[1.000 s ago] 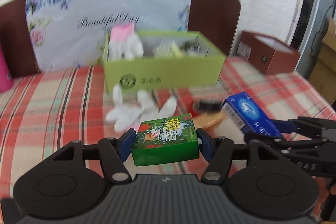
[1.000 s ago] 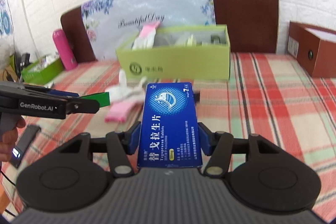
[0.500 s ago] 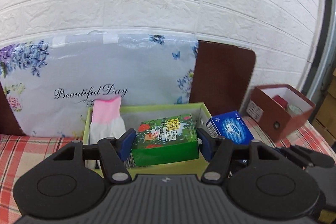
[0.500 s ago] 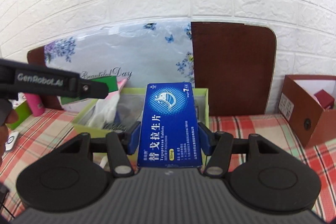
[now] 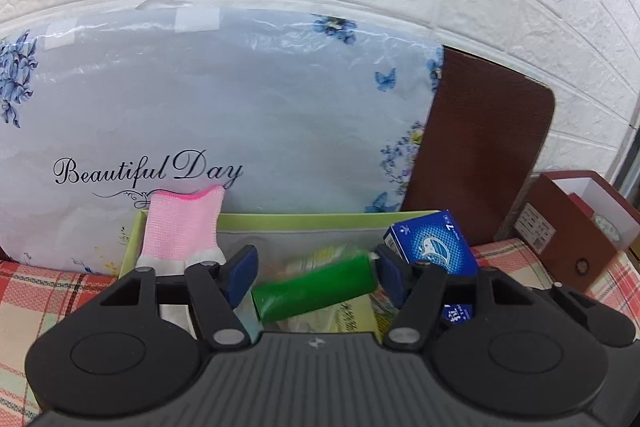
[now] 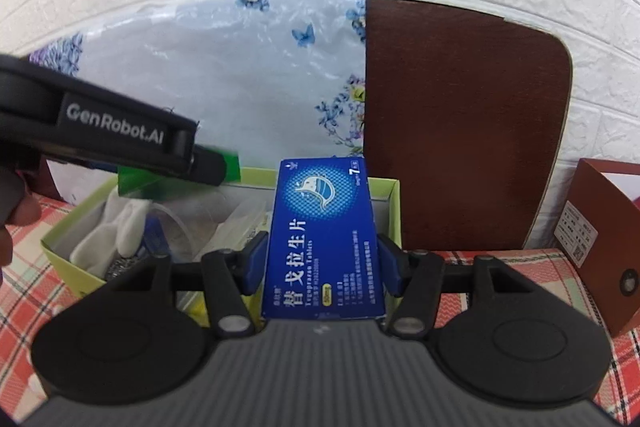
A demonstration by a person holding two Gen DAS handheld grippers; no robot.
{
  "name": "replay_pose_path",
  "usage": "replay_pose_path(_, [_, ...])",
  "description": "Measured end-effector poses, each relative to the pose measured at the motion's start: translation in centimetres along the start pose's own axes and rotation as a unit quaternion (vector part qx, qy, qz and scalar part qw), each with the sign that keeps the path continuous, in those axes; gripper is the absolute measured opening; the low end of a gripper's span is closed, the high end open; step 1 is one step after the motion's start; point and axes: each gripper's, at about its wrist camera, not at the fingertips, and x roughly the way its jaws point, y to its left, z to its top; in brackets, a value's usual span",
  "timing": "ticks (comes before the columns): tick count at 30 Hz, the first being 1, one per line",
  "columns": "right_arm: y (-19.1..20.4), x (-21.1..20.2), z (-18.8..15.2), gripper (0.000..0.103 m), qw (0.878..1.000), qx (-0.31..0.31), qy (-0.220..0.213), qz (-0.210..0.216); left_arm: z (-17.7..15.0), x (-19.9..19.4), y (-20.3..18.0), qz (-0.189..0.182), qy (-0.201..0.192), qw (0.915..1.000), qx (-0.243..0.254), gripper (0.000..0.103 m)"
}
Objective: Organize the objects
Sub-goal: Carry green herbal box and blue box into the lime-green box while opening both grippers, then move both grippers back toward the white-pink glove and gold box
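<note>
The left gripper, its fingers spread and no longer pinching the tilted green box, hangs over the lime-green storage box, while the right gripper stays clamped on the blue tablet box, apparently awaiting its own drop.

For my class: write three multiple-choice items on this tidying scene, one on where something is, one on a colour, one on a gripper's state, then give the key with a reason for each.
1. Where does the pink-cuffed glove hang?
A. over the green storage box's back-left rim
B. on the brown box
C. on the tablecloth

2. What colour is the tablet box?
A. red
B. blue
C. yellow

3. What is the left gripper doing?
A. shut on the tablet box
B. out of view
C. open, green packet tilted between its fingers

Key: A, cuff drapes the rim; B, blue front; C, a gap shows at the left pad.
</note>
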Motion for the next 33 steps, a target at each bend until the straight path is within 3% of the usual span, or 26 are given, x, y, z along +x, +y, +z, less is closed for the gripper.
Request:
replay_pose_path(2, [0.3,0.3,-0.5,0.089,1.0,-0.018,-0.012,-0.001,-0.3,0.4,0.2,0.021,0.0,0.9998,0.001,0.099])
replay_pose_path(4, [0.7,0.1,-0.9,0.1,0.999,-0.034,-0.032,-0.011,-0.6,0.5,0.5,0.032,-0.007,0.9995,0.001,0.1])
replay_pose_path(9, [1.1,0.1,-1.1,0.102,0.998,-0.051,-0.031,-0.013,-0.8,0.6,1.2,0.033,-0.001,0.9994,-0.011,0.1])
replay_pose_path(14, [0.8,-1.7,-0.6,0.103,0.999,-0.037,-0.037,-0.01,-0.9,-1.6,0.7,0.048,-0.011,0.9987,0.009,0.1])
replay_pose_path(22, [0.6,-7.7,-1.0,0.103,0.998,-0.013,-0.055,-0.007,-2.4,-7.8,0.7,0.054,-0.007,0.9985,-0.007,0.1])
replay_pose_path(26, [0.6,-11.1,-2.0,0.103,0.998,0.008,-0.064,0.003,-4.2,-10.9,0.0,0.07,-0.013,0.9975,0.001,0.1])
replay_pose_path(33, [1.5,-16.2,-4.7,0.103,0.998,0.013,-0.058,0.008,-7.9,-14.9,-1.0,0.067,-0.013,0.9977,0.0,0.1])
